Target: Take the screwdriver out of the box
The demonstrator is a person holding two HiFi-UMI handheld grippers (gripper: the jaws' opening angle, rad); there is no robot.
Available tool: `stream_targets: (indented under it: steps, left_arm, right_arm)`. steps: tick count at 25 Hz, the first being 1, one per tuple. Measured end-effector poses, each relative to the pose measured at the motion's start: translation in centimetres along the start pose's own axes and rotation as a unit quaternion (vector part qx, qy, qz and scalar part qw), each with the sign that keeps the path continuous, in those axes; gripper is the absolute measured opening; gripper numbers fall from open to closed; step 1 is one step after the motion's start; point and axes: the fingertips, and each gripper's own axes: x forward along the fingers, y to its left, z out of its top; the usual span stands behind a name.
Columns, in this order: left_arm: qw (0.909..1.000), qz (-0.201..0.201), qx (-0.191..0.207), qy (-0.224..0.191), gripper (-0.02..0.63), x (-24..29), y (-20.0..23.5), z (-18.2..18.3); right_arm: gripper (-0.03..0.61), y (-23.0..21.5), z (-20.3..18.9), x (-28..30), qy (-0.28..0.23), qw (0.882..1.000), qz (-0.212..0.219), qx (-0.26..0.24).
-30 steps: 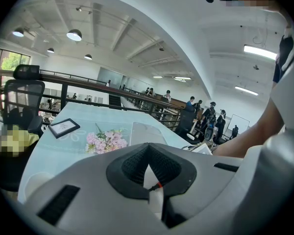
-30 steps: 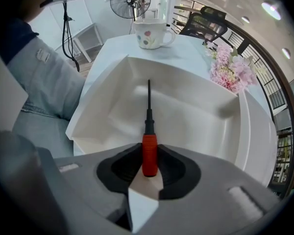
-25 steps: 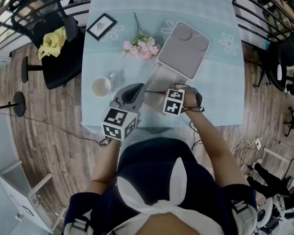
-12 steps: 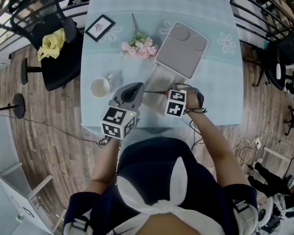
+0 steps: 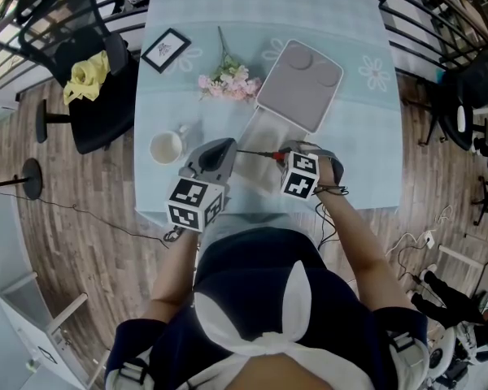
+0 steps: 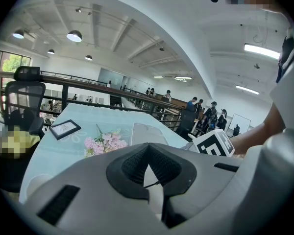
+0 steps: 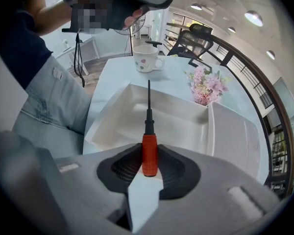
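In the right gripper view, my right gripper (image 7: 148,161) is shut on the red handle of the screwdriver (image 7: 149,151). Its black shaft points out over the open white box (image 7: 186,126), clear of the box floor. From the head view the screwdriver (image 5: 259,153) lies level above the box base (image 5: 259,128), with the right gripper (image 5: 283,155) at its handle end. The left gripper (image 5: 226,147) hovers just left of the box's near corner. In its own view the left gripper (image 6: 147,149) has its jaw tips together with nothing held.
The box lid (image 5: 300,84) lies open behind the base. A spray of pink flowers (image 5: 225,81), a small framed picture (image 5: 166,50) and a white mug (image 5: 167,146) are on the pale blue table (image 5: 358,136). A black chair with a yellow cloth (image 5: 85,75) stands at the left.
My right gripper has risen with the screwdriver and shifted slightly right in the head view. The left gripper has stayed where it was.
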Motion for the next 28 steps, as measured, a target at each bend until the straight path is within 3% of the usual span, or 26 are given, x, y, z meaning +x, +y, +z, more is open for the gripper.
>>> stream_targets:
  steps: [9,28]
  left_arm:
    - [1.0000,0.002,-0.002,0.004,0.015,-0.2,-0.1,-0.6]
    - [0.9999,0.001,0.007,0.008,0.015,0.0,-1.2,-0.5]
  right_arm:
    - [0.097,-0.6,0.2,-2.0,-0.057,0.994,0.001,0.097]
    - [0.097,-1.4,2.6,-7.3,-0.149,0.972,-0.043,0.175]
